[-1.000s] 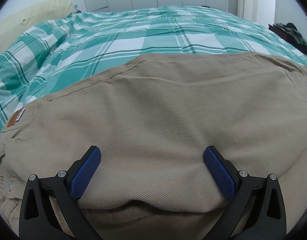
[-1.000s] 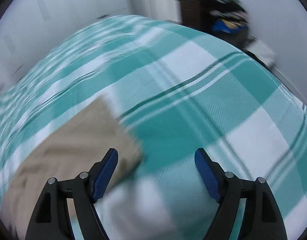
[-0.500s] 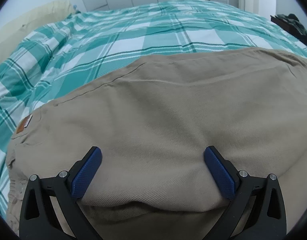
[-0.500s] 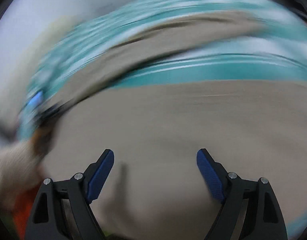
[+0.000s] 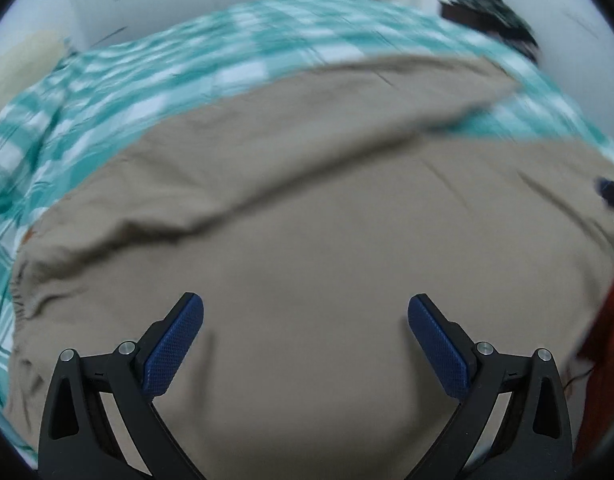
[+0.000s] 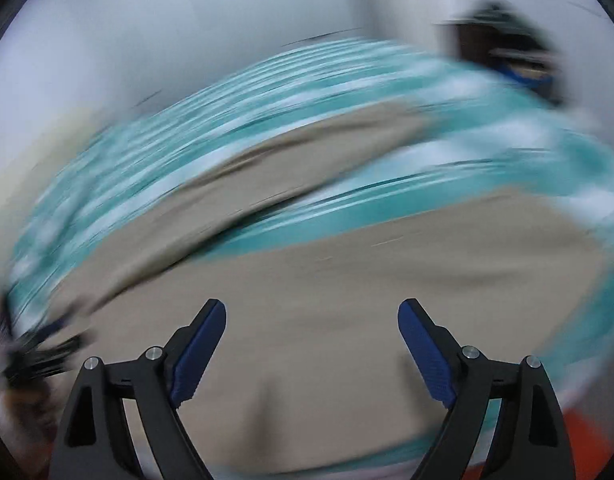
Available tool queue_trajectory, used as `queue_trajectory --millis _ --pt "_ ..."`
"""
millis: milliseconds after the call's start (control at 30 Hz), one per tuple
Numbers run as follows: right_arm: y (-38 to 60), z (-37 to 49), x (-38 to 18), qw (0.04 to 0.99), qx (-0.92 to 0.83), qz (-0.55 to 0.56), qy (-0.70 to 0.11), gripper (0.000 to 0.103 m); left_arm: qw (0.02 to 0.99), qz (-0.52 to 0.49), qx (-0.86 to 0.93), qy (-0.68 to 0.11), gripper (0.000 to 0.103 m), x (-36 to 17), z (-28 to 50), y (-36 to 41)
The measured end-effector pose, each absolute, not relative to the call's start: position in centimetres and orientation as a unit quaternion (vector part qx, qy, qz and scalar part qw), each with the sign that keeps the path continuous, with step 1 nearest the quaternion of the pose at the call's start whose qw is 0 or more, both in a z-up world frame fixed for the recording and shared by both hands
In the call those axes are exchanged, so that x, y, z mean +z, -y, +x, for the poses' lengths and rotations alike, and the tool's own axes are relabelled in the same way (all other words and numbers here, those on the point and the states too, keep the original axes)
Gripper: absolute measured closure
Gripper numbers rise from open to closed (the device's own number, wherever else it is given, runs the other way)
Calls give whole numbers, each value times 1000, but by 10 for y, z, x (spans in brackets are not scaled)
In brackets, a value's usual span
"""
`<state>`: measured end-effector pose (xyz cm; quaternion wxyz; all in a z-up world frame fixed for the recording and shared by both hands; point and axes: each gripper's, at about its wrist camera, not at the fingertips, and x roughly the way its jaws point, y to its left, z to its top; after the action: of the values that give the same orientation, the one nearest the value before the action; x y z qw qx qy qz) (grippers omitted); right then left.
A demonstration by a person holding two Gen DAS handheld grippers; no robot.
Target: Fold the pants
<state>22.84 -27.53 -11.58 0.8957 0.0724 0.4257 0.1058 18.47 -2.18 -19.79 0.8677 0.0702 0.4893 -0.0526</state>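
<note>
Looks like we're between grabs: both the left gripper (image 5: 305,334) and right gripper (image 6: 312,338) hover spread wide, holding nothing, over the tan pants (image 5: 307,240) on the checked bed (image 5: 107,92), so next is pinching an edge to fold.

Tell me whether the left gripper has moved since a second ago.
Yes. The left gripper has swung right: the dark dresser sits further into view, and both legs of the pants show.
</note>
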Motion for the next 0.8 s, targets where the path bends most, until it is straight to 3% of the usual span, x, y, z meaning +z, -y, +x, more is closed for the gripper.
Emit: queue_trajectory --millis 100,200,367,567,800 --pt "201 205 -130 867 227 -12 -443 16 869 69 -45 -487 1 -203 173 22" --pt "179 201 -151 847 241 -66 -469 16 856 21 -37 -515 1 -201 171 -8" --pt "272 220 -160 861 144 58 -485 18 842 12 89 -531 1 -203 146 -86" --pt "339 222 -161 864 93 154 -470 18 836 -73 167 -518 1 -200 100 -165" --pt "300 213 -167 873 54 32 -484 4 870 -78 122 -472 1 -163 129 -143"
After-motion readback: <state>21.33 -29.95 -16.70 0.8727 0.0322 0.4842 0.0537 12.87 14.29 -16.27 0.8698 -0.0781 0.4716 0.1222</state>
